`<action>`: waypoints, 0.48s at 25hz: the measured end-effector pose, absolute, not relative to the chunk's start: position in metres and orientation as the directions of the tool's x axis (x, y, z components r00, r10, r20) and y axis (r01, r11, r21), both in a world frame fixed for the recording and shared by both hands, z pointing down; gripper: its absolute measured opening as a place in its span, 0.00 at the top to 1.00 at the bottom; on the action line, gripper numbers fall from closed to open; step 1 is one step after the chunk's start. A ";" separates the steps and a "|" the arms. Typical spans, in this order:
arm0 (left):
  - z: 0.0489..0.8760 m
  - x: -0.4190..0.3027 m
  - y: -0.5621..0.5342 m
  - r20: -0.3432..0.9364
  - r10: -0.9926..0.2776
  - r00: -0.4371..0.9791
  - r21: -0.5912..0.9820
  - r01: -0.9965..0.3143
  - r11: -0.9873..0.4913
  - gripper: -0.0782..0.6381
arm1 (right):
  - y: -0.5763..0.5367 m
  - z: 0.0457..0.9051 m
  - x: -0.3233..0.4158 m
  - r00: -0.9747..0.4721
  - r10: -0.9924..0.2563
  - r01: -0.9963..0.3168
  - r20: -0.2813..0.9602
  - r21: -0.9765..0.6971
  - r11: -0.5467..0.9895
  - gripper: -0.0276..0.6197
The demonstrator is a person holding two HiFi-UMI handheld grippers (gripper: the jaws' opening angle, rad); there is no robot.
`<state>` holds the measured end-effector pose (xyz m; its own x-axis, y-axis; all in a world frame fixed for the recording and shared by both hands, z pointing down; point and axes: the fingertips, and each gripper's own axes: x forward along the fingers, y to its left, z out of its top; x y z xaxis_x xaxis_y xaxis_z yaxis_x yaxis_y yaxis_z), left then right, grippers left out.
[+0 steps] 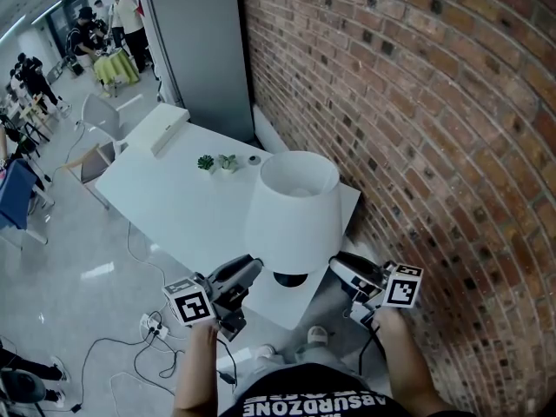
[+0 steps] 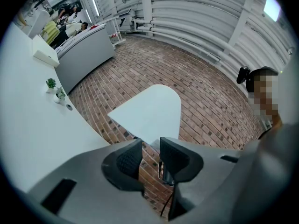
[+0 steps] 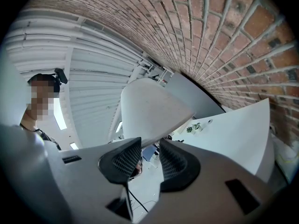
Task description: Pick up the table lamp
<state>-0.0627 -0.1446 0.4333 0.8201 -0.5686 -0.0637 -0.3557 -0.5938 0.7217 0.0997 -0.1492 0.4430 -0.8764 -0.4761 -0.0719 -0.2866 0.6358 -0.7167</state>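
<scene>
Held low in front of the person, the grey left claw and the grey right claw point level toward each other. Each has its jaws partly apart, with nothing clamped between the pads. Between both tips is the table lamp, with a white tapered shade and a dark round base. It is at the near corner of the white rectangular bench, close to the red brick wall.
</scene>
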 end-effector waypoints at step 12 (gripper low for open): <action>0.432 -0.062 -0.143 -0.058 -0.571 0.819 0.714 -0.366 -0.597 0.72 | -0.147 0.442 0.100 -0.873 -0.483 -0.310 -0.065 -0.690 0.654 0.77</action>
